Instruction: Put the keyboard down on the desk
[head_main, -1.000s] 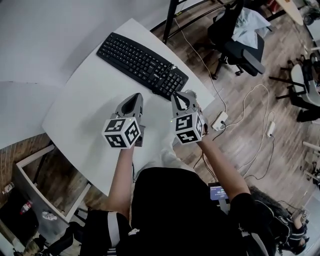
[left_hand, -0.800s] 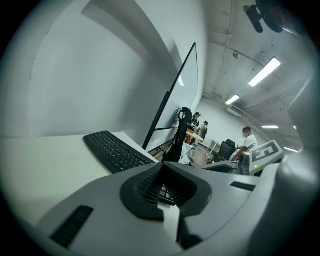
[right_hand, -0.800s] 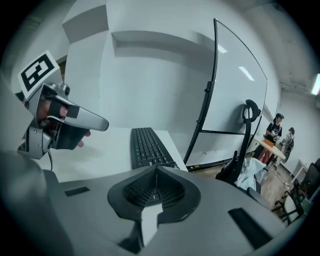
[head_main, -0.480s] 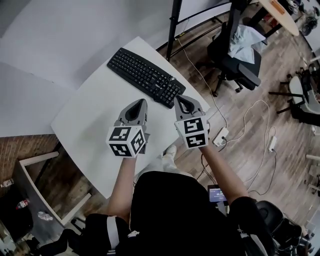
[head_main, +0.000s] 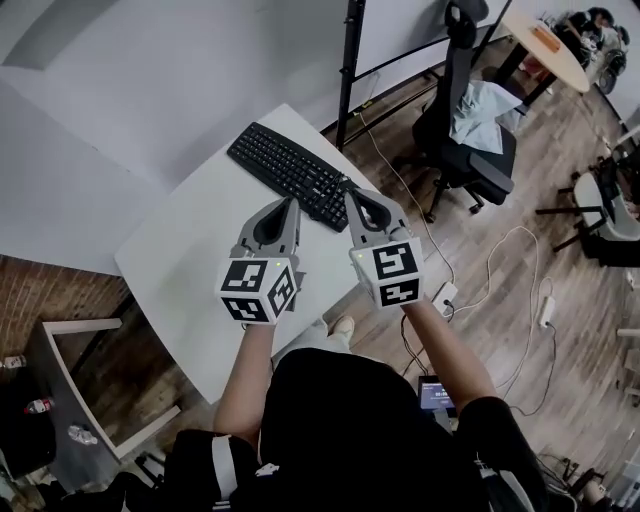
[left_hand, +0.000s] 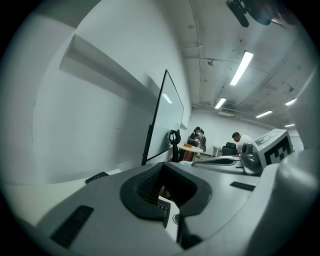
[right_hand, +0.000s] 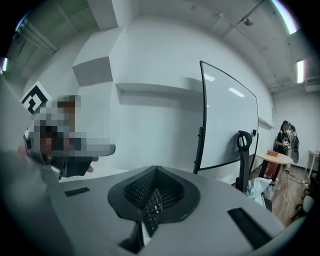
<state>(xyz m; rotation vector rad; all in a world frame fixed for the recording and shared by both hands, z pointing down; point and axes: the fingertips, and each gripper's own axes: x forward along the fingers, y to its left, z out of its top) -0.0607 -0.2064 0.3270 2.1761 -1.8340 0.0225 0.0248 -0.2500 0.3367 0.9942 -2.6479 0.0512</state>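
The black keyboard (head_main: 290, 172) lies flat on the white desk (head_main: 190, 280), near its far right corner. Both grippers hang in the air above the desk's near side, apart from the keyboard. My left gripper (head_main: 291, 202) is shut with nothing in it, its tips over the keyboard's near edge. My right gripper (head_main: 351, 193) is also shut and holds nothing, close to the keyboard's right end. In the left gripper view the shut jaws (left_hand: 163, 165) frame a few keys (left_hand: 164, 210) far below. Below the right gripper (right_hand: 156, 168), a strip of keys (right_hand: 150, 206) shows through its opening.
A black office chair (head_main: 470, 120) with a light cloth on it stands right of the desk. A whiteboard stand (head_main: 350, 70) rises behind the keyboard. Cables and a power strip (head_main: 443, 297) lie on the wooden floor. People (left_hand: 197, 136) stand at a far round table.
Both grippers have risen well above the desk, side by side, and still hold nothing. The keyboard has stayed where it lay on the desk.
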